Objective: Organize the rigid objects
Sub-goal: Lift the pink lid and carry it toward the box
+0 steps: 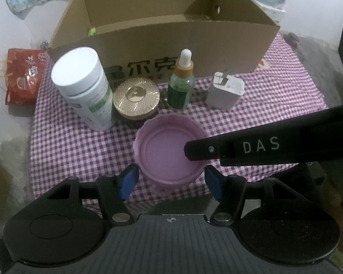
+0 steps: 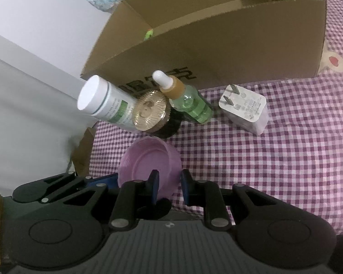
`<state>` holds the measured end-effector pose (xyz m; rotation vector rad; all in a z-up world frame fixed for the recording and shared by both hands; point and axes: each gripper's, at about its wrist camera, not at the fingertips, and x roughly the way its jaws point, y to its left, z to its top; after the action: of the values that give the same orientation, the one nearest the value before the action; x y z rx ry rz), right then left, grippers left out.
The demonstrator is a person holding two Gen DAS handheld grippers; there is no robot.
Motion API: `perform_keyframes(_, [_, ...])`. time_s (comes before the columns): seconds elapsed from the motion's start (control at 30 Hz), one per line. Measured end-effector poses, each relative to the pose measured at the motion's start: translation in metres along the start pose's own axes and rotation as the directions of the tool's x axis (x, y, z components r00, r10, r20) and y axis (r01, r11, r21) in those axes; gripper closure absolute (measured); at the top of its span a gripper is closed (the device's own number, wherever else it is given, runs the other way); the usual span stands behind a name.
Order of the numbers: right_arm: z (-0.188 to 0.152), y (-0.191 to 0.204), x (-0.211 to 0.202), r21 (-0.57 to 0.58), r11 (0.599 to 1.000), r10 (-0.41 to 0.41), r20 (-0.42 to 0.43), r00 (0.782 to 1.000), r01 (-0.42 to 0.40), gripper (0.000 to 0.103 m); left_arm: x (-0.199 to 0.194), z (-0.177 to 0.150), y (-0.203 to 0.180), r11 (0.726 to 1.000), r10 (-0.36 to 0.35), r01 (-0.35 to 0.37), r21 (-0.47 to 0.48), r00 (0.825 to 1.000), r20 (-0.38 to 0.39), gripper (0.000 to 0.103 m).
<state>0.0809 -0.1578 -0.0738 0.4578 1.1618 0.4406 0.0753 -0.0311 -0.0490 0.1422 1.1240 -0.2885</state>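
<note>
Two close, downward wrist views, sharing the cardboard box (image 1: 162, 52).

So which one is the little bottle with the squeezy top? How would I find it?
Start at the big open cardboard box at the back of the purple checked cloth. Four things stand in a row along its front wall; the dropper bottle is third from the left in the left wrist view, between the gold-lidded jar and the white plug charger. It alone is clear green glass with a white rubber bulb.

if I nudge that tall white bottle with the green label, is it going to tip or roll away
Probably tips easily: the white bottle stands upright, tall on a narrow base, on soft checked cloth. Once down, its round body could roll, though the gold-lidded jar right beside it may stop it.
</note>
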Motion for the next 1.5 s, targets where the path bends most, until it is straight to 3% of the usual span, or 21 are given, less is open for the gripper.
perform_keyframes(0.73, [-0.016, 0.022, -0.047, -0.017, 0.999, 0.040, 0.074, 0.996, -0.039, 0.080, -0.045, -0.007, -0.013, 0.999, 0.037, -0.039, 0.024, 0.995, 0.093, 0.040])
perform_keyframes(1.5, [-0.019, 0.041, -0.082, -0.048, 0.996, 0.081, 0.163, 0.983, -0.074, 0.080, -0.084, -0.007, -0.024, 0.996, 0.069, -0.079, 0.046, 0.979, 0.193, 0.040])
